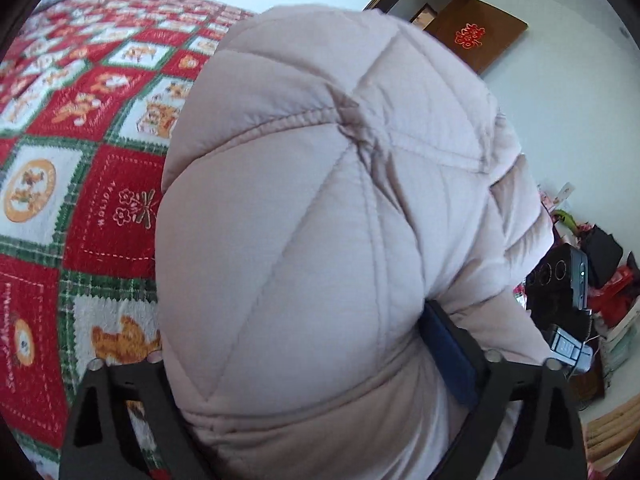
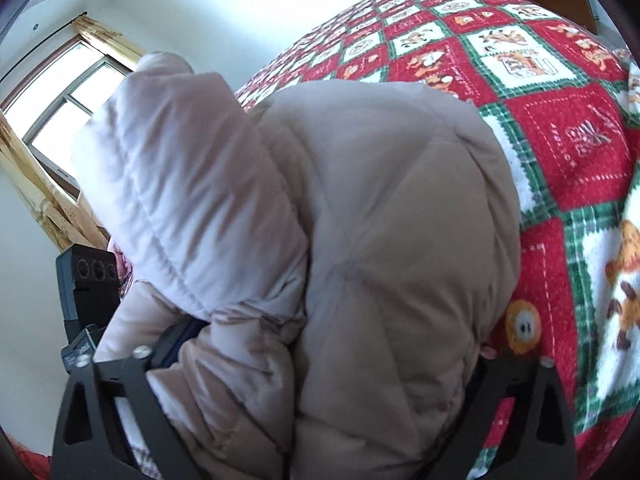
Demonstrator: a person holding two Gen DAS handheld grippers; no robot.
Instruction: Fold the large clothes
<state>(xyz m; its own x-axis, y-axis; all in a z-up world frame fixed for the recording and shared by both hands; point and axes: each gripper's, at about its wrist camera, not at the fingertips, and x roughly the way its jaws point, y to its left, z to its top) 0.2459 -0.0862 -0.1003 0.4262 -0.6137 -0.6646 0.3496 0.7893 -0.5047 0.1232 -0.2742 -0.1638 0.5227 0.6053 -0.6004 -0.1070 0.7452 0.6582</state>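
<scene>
A pale pink-beige quilted puffer jacket (image 1: 320,208) fills most of the left wrist view and bulges up over the bed. My left gripper (image 1: 320,368) is shut on a thick fold of it; the blue pad of one finger (image 1: 448,356) presses into the fabric. The same jacket (image 2: 380,248) fills the right wrist view, with a paler sleeve or hood part (image 2: 188,184) at the left. My right gripper (image 2: 320,364) is shut on a bunched fold of the jacket. Both grippers' fingertips are buried in fabric.
The jacket lies over a red, green and white patchwork blanket (image 1: 80,152) on a bed, also in the right wrist view (image 2: 560,140). The other gripper's black camera body (image 1: 560,280) is close at the right. A brown door (image 1: 472,32), a window (image 2: 68,100) and floor clutter (image 1: 608,292) surround the bed.
</scene>
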